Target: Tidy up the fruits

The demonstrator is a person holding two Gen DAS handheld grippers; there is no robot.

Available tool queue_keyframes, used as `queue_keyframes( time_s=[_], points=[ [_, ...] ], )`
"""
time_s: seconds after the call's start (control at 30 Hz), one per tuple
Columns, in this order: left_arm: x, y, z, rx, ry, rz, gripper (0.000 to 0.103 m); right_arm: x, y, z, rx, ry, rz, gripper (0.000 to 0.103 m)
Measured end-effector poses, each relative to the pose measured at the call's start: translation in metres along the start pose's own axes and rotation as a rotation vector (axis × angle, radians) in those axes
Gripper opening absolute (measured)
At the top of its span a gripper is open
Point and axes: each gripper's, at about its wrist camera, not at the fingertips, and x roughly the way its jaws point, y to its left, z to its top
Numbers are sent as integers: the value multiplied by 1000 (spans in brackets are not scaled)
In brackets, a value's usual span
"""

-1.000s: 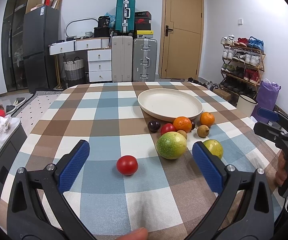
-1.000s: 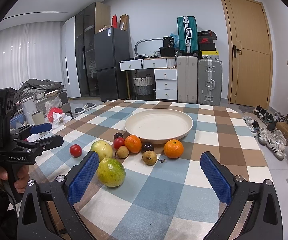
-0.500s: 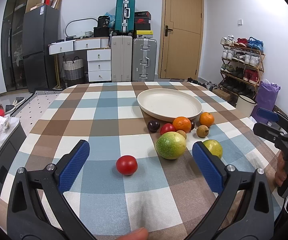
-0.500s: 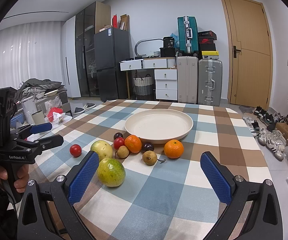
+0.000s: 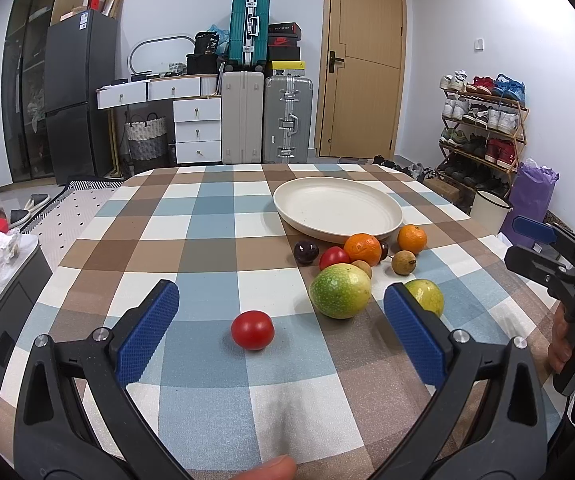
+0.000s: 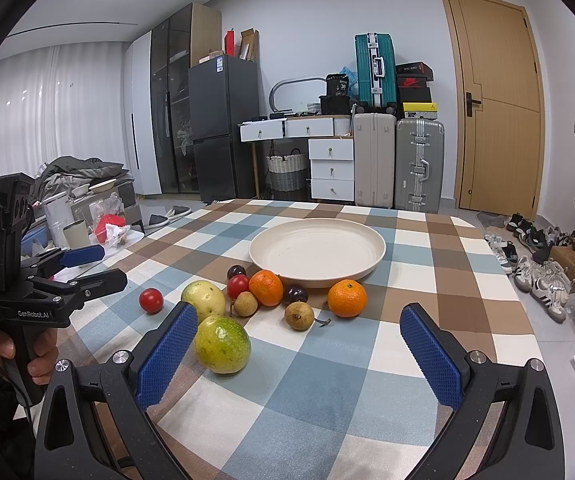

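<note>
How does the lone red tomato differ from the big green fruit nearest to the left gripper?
The red tomato is small, smooth and evenly red; the green fruit is much bigger, speckled, and fades from green to yellow. The tomato lies alone on a blue square, apart from the other fruits, whereas the green fruit sits at the edge of the cluster before the plate. Both are roundish, rest on the checked cloth, and are outside the plate.

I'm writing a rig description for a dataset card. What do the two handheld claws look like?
Both are matte black plastic with silver screws and blue textured pads. The left claw reads "GenRobot.AI" on its side in the right wrist view, with a thin black cable below. The right claw matches; bare hands grip both.
</note>
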Motion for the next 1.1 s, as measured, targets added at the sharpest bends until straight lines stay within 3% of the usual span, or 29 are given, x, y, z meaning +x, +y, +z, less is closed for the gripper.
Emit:
queue_keyframes(
  time_s=[1.1],
  points=[
    [3,-1,-2,-4,23,-7,102,6,-2,-2,12,37,-22,103]
  ],
)
